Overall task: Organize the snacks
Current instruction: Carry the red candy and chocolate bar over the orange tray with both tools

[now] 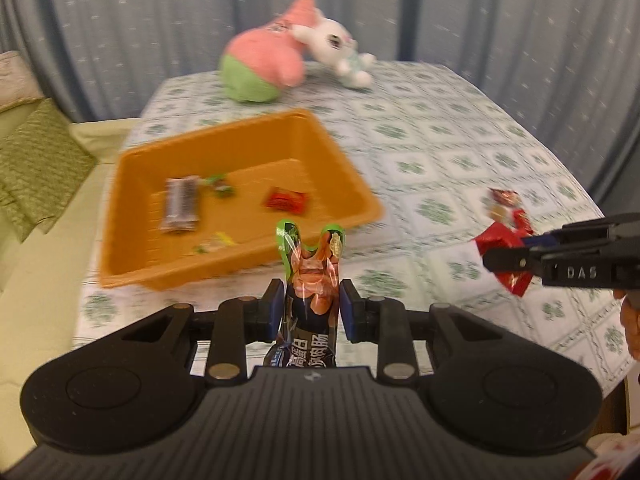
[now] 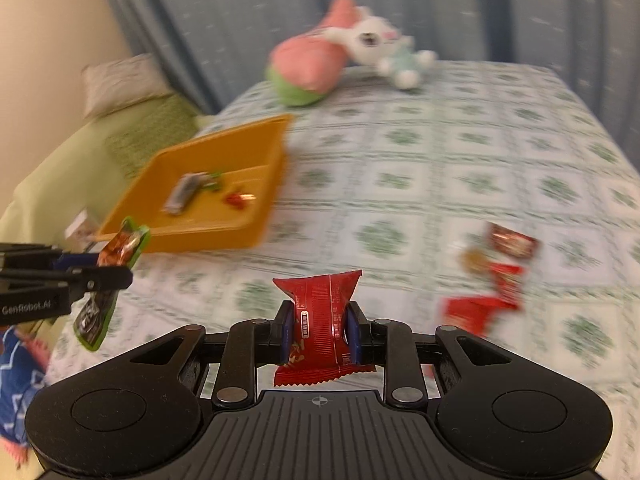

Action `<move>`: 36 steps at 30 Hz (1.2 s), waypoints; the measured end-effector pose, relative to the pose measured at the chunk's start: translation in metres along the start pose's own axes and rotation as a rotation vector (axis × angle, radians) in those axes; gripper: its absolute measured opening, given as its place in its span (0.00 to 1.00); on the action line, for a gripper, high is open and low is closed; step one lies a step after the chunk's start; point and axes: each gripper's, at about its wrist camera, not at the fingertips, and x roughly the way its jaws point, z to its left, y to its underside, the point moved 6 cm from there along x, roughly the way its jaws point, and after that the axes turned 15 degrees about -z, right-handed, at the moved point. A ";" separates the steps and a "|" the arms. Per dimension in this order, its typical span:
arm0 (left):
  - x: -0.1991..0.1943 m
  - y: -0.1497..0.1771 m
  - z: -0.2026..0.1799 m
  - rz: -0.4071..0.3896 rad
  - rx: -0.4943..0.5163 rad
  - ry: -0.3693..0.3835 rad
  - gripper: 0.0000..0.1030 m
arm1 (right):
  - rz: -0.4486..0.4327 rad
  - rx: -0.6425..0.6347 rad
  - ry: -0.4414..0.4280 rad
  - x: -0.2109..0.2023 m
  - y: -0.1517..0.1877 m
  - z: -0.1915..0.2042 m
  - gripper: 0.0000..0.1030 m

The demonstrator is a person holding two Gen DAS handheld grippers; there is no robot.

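Observation:
In the left wrist view my left gripper (image 1: 311, 294) is shut on a green-edged sausage packet (image 1: 316, 264) that stands upright between the blue pads, just in front of the orange tray (image 1: 132, 216). In the tray lie a dark bar packet (image 1: 182, 204), a red packet (image 1: 286, 200) and small candies. My right gripper (image 2: 320, 322) is shut on a red snack packet (image 2: 320, 304) above the tablecloth. From the left wrist view, the right gripper (image 1: 516, 258) reaches in from the right edge. From the right wrist view, the left gripper (image 2: 100, 276) is at the left with its sausage packet (image 2: 120, 246).
Several loose red packets (image 2: 510, 242) lie on the patterned tablecloth (image 2: 400, 184) at the right. A pink and green plush (image 1: 260, 64) and a white rabbit plush (image 1: 336, 44) lie at the table's far edge. A green cushioned sofa (image 1: 40, 160) stands to the left. Curtains hang behind.

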 end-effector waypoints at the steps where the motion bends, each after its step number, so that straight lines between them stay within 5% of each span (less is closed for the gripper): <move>1: -0.002 -0.002 0.007 -0.006 -0.004 -0.010 0.26 | 0.002 -0.007 -0.017 0.006 -0.002 0.009 0.26; 13: 0.009 -0.041 0.075 -0.077 0.017 -0.049 0.26 | -0.033 -0.048 -0.119 0.075 -0.041 0.086 0.27; 23: 0.065 -0.065 0.096 -0.062 0.083 0.012 0.26 | -0.067 -0.029 -0.048 0.115 -0.072 0.089 0.27; 36: 0.138 -0.053 0.099 0.043 0.143 0.096 0.26 | -0.055 -0.004 0.044 0.139 -0.075 0.078 0.26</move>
